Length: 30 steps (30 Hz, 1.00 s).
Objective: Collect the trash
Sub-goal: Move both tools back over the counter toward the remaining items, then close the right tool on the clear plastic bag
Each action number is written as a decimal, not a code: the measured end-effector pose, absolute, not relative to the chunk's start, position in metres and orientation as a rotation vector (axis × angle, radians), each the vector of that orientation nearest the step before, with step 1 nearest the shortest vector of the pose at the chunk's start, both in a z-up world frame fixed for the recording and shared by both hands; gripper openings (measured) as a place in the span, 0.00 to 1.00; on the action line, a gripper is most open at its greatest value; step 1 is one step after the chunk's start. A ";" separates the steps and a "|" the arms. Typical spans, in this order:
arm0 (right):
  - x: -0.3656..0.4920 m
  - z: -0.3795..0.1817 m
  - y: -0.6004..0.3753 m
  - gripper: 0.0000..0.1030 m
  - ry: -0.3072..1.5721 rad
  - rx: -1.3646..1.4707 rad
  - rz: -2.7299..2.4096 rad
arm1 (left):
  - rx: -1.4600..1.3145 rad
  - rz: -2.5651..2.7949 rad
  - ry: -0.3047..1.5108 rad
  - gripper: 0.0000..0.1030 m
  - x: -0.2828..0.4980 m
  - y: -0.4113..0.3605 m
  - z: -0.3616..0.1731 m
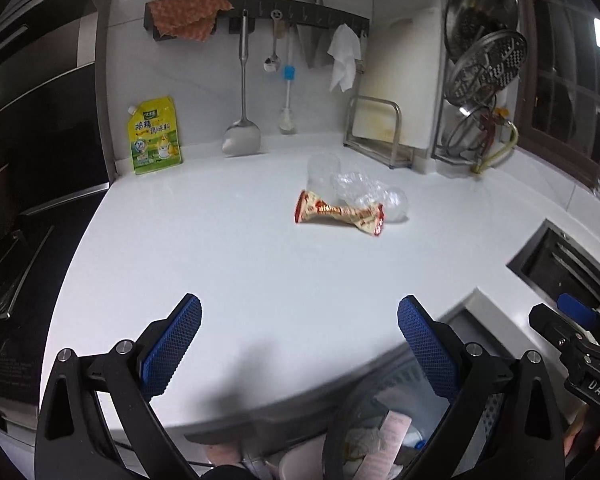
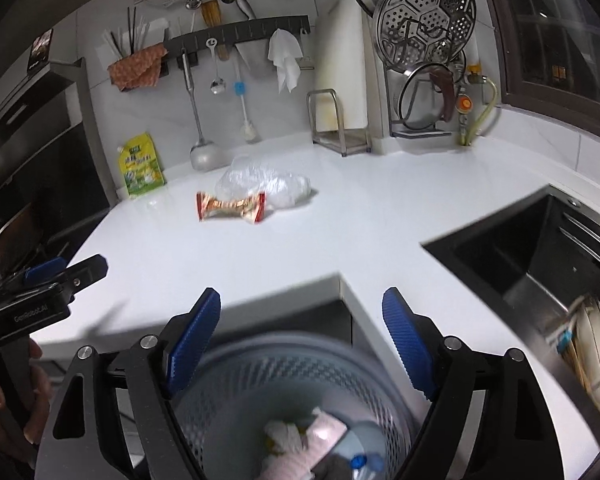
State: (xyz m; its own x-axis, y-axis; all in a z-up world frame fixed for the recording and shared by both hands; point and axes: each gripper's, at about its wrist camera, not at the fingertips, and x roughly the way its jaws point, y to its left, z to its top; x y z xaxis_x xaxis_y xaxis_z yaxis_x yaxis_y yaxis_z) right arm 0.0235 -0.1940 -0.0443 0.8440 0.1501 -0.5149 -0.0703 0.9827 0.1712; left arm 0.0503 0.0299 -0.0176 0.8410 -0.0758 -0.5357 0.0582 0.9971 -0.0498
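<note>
A twisted red and cream snack wrapper (image 1: pixel 340 216) (image 2: pixel 232 206) lies on the white counter (image 1: pixel 220 248), touching crumpled clear plastic (image 1: pixel 356 190) (image 2: pixel 264 184) behind it. My left gripper (image 1: pixel 300 344) is open over the counter's front edge with nothing between its blue pads. My right gripper (image 2: pixel 302 344) is open and empty above a grey mesh trash bin (image 2: pixel 296 392) (image 1: pixel 380 420) that holds paper scraps and a plastic bottle (image 2: pixel 364 460). In the left wrist view the right gripper's tip (image 1: pixel 560 320) shows at the right; the left gripper (image 2: pixel 60 276) shows at the left of the right wrist view.
A yellow-green seasoning pouch (image 1: pixel 154 136) leans on the back wall. Ladles and cloths hang from a dark rail (image 1: pixel 260 8). A cutting-board stand (image 1: pixel 380 132) and lid rack (image 1: pixel 480 80) fill the back right corner. A black sink (image 2: pixel 540 256) sits right, a stove (image 1: pixel 4 264) left.
</note>
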 end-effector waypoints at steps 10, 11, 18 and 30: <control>0.095 -0.013 -0.191 0.77 0.529 0.105 0.115 | -0.071 -0.060 0.514 0.94 0.099 0.038 0.008; 0.100 -0.012 -0.190 0.78 0.530 0.103 0.117 | -0.068 -0.057 0.519 0.94 0.104 0.037 0.008; 0.142 -0.006 -0.179 0.81 0.557 0.058 0.162 | -0.092 -0.049 0.600 0.94 0.146 0.043 -0.001; 0.205 -0.021 -0.163 0.81 0.629 0.078 0.235 | -0.133 -0.012 0.661 0.94 0.184 0.060 -0.018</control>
